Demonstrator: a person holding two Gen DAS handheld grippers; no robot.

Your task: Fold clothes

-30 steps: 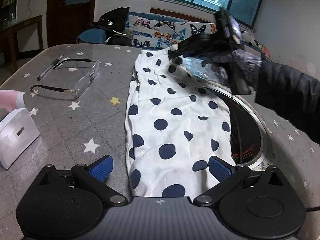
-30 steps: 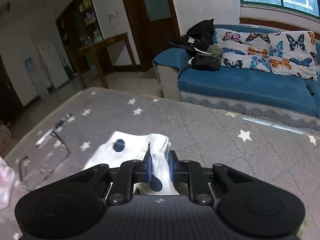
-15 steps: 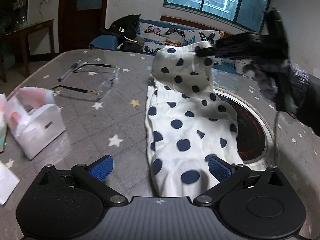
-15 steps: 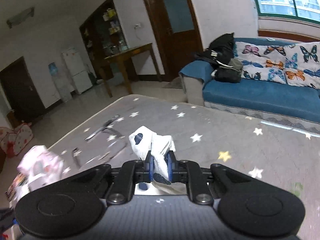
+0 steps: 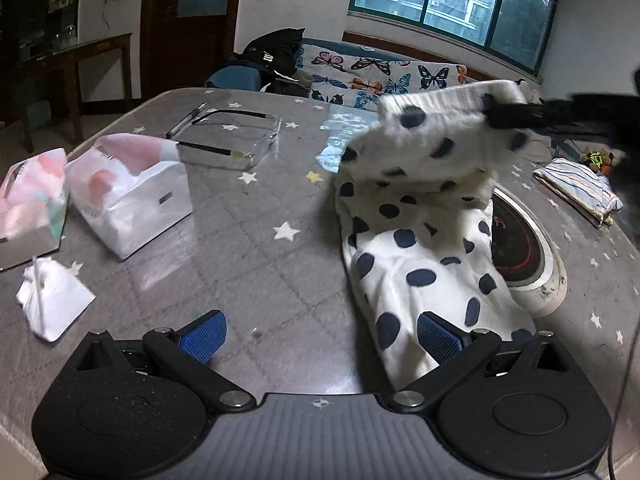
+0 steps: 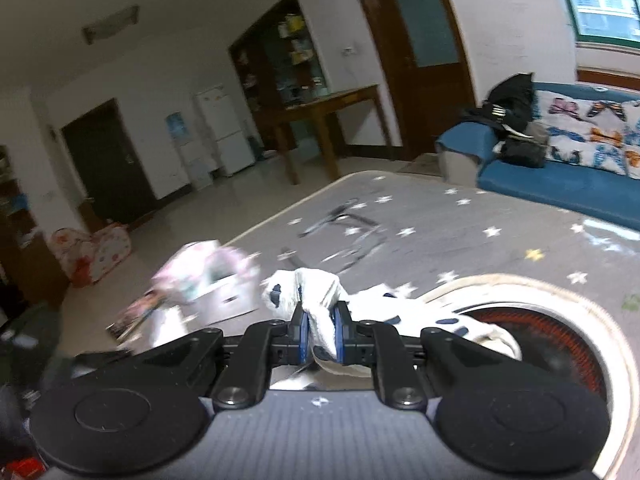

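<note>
Clearly the right claw (image 6: 319, 330) pinched the polka-dot garment (image 5: 424, 264) by its lifted far end above the surface (image 5: 256, 264), the left claw (image 5: 320, 334) gaped wide, so the unpinned near hem risked dragging.

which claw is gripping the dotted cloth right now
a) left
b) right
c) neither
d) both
b: the right claw is shut on a bunched end of the dotted cloth, while the left claw is open with nothing between its pads.
</note>
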